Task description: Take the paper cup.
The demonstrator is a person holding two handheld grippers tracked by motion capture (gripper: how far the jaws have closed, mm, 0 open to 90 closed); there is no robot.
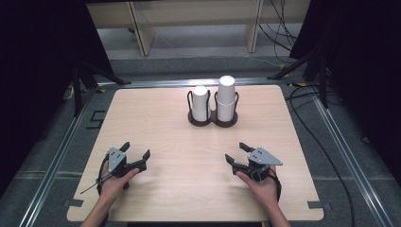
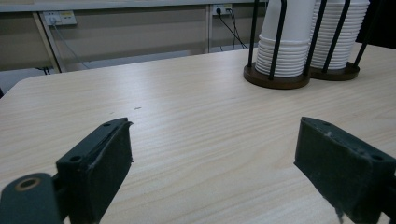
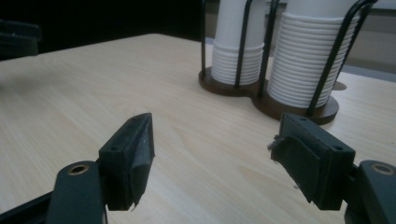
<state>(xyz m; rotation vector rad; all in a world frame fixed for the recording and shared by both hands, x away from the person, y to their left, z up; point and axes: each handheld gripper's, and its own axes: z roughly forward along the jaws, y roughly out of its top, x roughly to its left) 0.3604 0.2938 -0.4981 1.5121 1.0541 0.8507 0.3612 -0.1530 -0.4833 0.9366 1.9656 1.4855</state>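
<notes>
Two stacks of white paper cups stand upside down in a dark twin-ring holder (image 1: 212, 120) near the far edge of the table (image 1: 156, 118), a little right of its middle. The shorter stack (image 1: 200, 103) fills the holder's left ring and the taller stack (image 1: 226, 97) its right ring; thin black wire uprights rise around each stack from the round brown base.

Both tongs rest low over the near part of the surface, well apart from the holder and from each other. The left gripper (image 1: 137, 150) sits toward the near left corner, held in the person's left hand (image 1: 116, 179), with its jaws spread wide and bare wood between them. In the left gripper view the holder stands ahead and to the right of the jaws, close to the far edge.

The right gripper (image 1: 238, 152) sits toward the near right corner in the right hand (image 1: 261, 185), jaws likewise wide apart with nothing between them. In the right gripper view the cup stacks stand ahead of the jaws, slightly right of centre, the taller stack being the nearer one. Neither gripper touches the cups or the holder.
</notes>
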